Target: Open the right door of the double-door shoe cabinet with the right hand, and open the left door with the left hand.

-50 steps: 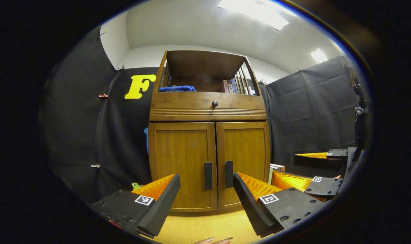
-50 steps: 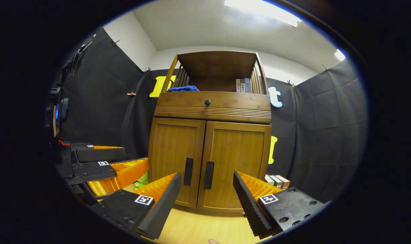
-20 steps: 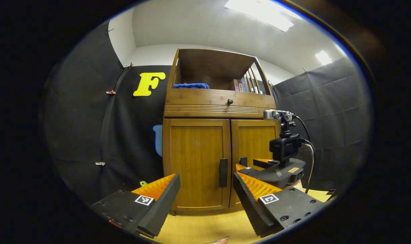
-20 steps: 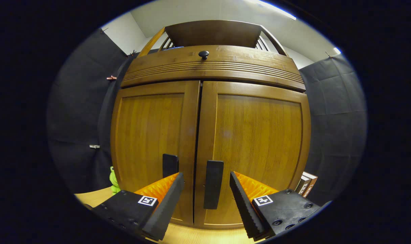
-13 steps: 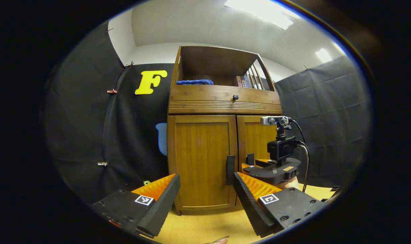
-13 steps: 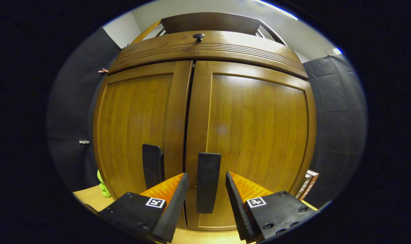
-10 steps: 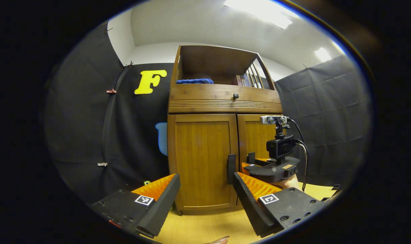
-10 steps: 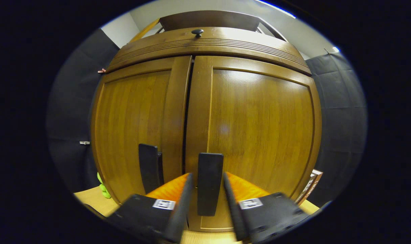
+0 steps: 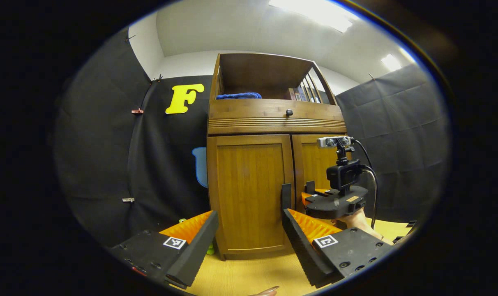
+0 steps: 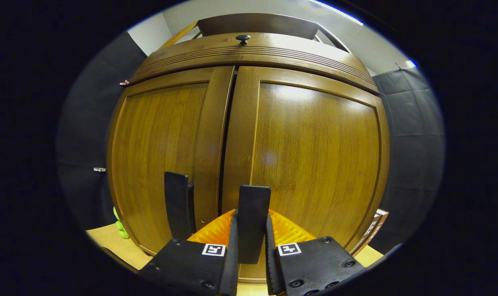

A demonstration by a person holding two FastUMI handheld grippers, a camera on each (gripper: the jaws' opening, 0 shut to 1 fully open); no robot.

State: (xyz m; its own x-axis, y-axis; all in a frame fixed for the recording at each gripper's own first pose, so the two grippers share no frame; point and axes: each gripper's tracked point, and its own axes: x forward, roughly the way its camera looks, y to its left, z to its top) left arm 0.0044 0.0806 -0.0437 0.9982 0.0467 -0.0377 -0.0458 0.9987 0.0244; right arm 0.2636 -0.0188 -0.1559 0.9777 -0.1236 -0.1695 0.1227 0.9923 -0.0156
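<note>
Black cloth walls and a white ceiling with bright light panels enclose the booth, and a light wooden floor (image 9: pixel 249 275) runs up to the shoe cabinet (image 9: pixel 273 123).

Seen from the left gripper view, the cabinet stands a little right of centre, both doors flat and closed. The left door (image 9: pixel 249 191) carries a dark upright handle (image 9: pixel 286 196) at its right edge. A blue cloth (image 9: pixel 238 95) and some books (image 9: pixel 297 94) sit on the open shelf above, over a drawer with a small round knob (image 9: pixel 289 112). The left gripper (image 9: pixel 250 230) hangs near the floor with its fingers spread wide and nothing between them, well short of the cabinet. Farther off to the right, the right gripper (image 9: pixel 310 193) sits at the right door (image 9: pixel 314 162), a hand (image 9: pixel 358 222) behind it.

From the right gripper view, the cabinet is very close. The right gripper (image 10: pixel 251 242) is closed narrowly around the right door's handle (image 10: pixel 254 205), both fingers pressing its sides. The left door's handle (image 10: pixel 176 209) stands free just to the left. A green toy (image 10: pixel 119 228) lies on the floor at the cabinet's left corner.
</note>
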